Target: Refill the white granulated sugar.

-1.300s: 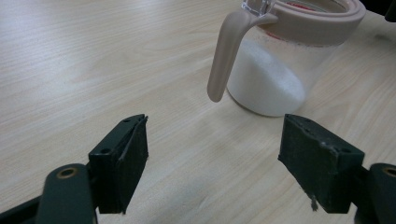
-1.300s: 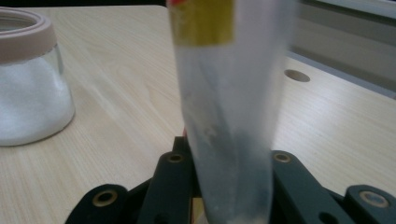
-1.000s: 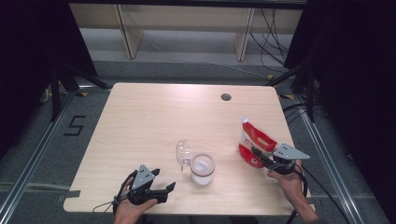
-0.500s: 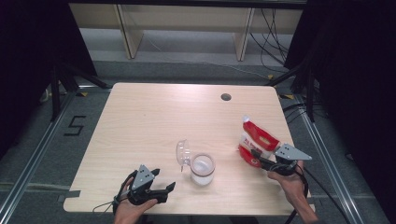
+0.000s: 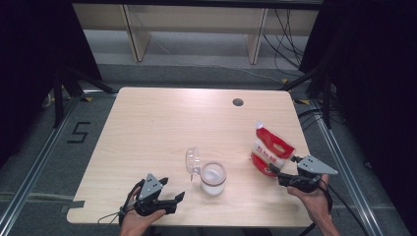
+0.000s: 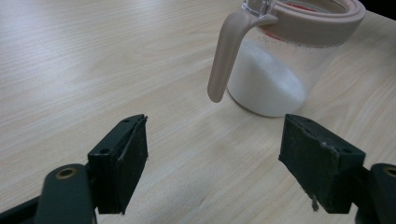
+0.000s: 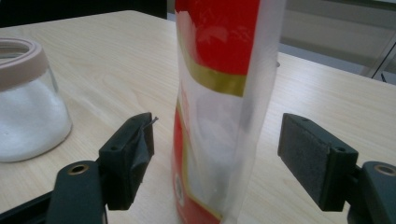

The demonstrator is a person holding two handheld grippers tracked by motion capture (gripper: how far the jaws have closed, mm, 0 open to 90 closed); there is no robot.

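A red and white pouch (image 5: 270, 148) stands upright on the table's right side. In the right gripper view the pouch (image 7: 219, 93) rises between the two black pads, and neither pad touches it. My right gripper (image 5: 283, 165) (image 7: 217, 135) is open, and its jaws have just been opening. A glass jar (image 5: 213, 178) of white powder has a beige rim, and its clear lid (image 5: 192, 160) is flipped back. My left gripper (image 5: 172, 189) (image 6: 215, 140) rests open near the front edge, pointing at the jar (image 6: 275, 60), with nothing between its pads.
The wooden table (image 5: 162, 123) has a round cable hole (image 5: 238, 102) at the back right. In the right gripper view the jar (image 7: 25, 107) stands to the left of the pouch. Shelving and cables lie on the floor beyond the table.
My right gripper has opened off the pouch and drawn back a little toward the person. The pouch stays standing. The left gripper and the jar have not moved.
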